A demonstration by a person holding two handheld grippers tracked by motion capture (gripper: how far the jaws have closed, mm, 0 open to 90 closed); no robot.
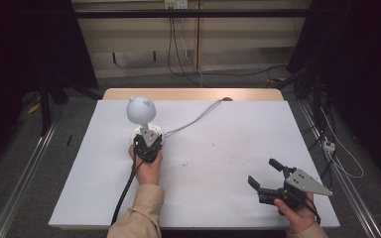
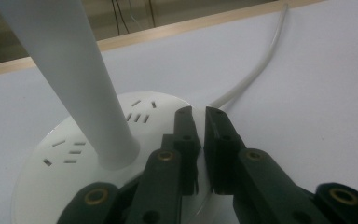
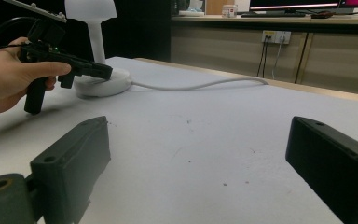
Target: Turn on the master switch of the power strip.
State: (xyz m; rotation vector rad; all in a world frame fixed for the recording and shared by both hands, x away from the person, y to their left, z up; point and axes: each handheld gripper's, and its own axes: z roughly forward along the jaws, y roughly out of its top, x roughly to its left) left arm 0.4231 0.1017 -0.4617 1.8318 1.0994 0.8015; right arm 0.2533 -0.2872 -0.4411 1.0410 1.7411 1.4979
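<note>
Your left gripper (image 2: pixel 199 116) sits with jaws nearly closed, gripping nothing, tips over the lamp base (image 2: pixel 65 154) just beside the stem (image 2: pixel 74 79). Press off-centre and the tall lamp (image 1: pixel 141 111) may tip or skate, tugging its cord (image 1: pixel 198 118). Your right gripper (image 1: pixel 264 174) hangs wide open and empty, well apart.
</note>
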